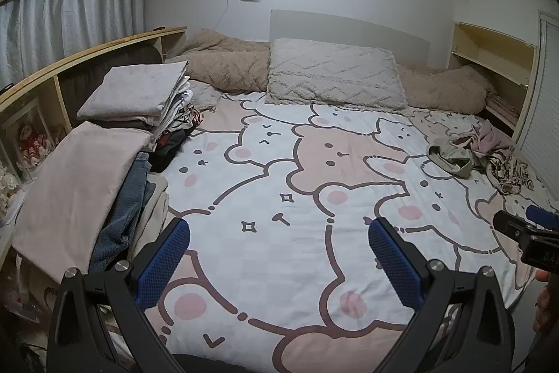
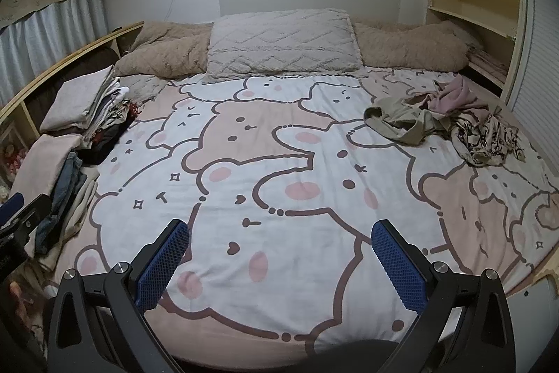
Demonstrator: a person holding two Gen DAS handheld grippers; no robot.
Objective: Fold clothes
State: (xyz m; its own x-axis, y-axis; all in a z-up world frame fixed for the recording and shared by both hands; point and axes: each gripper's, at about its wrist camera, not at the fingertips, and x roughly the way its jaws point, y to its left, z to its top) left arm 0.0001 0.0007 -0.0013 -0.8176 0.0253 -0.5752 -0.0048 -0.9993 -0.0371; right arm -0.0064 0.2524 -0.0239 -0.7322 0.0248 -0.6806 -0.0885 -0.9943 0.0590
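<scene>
A heap of unfolded clothes (image 2: 450, 117) lies at the far right of the bed: an olive garment (image 2: 401, 124), a pink one (image 2: 454, 97) and a patterned one (image 2: 485, 138). The heap also shows in the left wrist view (image 1: 478, 152). Folded clothes are stacked at the left edge (image 1: 84, 163) (image 2: 66, 142), with a second stack behind (image 1: 139, 97) (image 2: 84, 103). My left gripper (image 1: 279, 233) is open and empty above the bear-print sheet (image 1: 279, 184). My right gripper (image 2: 279, 233) is open and empty over the same sheet (image 2: 279, 163).
A pillow (image 2: 283, 41) and a beige blanket (image 2: 408, 48) lie at the head of the bed. A wooden shelf (image 1: 52, 72) runs along the left side, a cream cabinet (image 2: 471, 9) stands at the right. The other gripper shows at each view's edge (image 1: 527, 233) (image 2: 17, 226).
</scene>
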